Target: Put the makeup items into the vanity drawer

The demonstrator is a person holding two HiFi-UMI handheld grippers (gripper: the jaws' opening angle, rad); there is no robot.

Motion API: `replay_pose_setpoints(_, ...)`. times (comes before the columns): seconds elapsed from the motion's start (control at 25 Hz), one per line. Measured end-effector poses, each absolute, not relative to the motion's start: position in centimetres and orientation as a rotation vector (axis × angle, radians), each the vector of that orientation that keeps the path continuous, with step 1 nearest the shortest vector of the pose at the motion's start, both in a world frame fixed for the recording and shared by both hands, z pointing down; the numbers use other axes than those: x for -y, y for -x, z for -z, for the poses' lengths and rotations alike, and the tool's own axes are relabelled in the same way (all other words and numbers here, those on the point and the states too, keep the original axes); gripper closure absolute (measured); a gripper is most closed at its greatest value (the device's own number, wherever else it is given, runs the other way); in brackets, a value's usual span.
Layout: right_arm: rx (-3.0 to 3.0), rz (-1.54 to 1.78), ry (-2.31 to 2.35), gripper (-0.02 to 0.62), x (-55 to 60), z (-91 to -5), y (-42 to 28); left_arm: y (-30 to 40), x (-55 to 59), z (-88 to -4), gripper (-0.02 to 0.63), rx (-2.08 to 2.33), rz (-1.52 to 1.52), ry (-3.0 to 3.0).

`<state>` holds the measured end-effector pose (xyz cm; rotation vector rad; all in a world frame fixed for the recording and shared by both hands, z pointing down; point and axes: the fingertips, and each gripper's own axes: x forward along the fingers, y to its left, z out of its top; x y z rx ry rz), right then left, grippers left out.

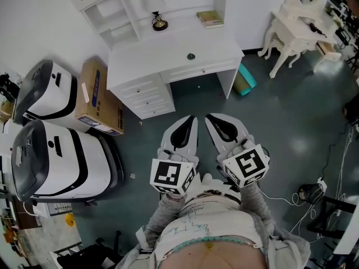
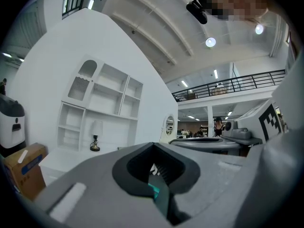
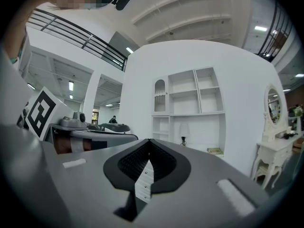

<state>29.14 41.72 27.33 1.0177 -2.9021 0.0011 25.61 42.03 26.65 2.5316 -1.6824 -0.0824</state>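
I've got both claws held in close to the person's torso, side by side, noses pointing at the white vanity table across the dark floor. Neither is near it yet.

L claw: jaws pressed together, nothing between them. Its own view confirms this, w/ the L claw showing only a thin seam and a sliver of teal through it. R claw: same, jaws closed on nothing. From its own cam the R claw has its ribbed pads meeting down the middle.

Task items: the vanity's centre drawer sits under the table top, front flush, so it's shut. A stack of drawers on its left side is also shut. On the table top there's one small dark round item, too small to say what it is. Behind it is the shelf unit w/ a small lamp and a book.

Other stuff: a cardboard box stands against the vanity's left side, w/ two white-and-black machines further left. A teal object lies by the vanity's right leg. A second white dressing table w/ mirror is top right, well apart. Cables are on the floor at right.
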Motion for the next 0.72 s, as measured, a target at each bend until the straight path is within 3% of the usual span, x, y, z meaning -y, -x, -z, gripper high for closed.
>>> replay_pose_setpoints(0.72, 2.843, -0.026, -1.150, 0.569, -31.1, -27.9, -23.1, -18.9, -30.9, -27.5, 0.605, 1.586, 0.073, -2.563)
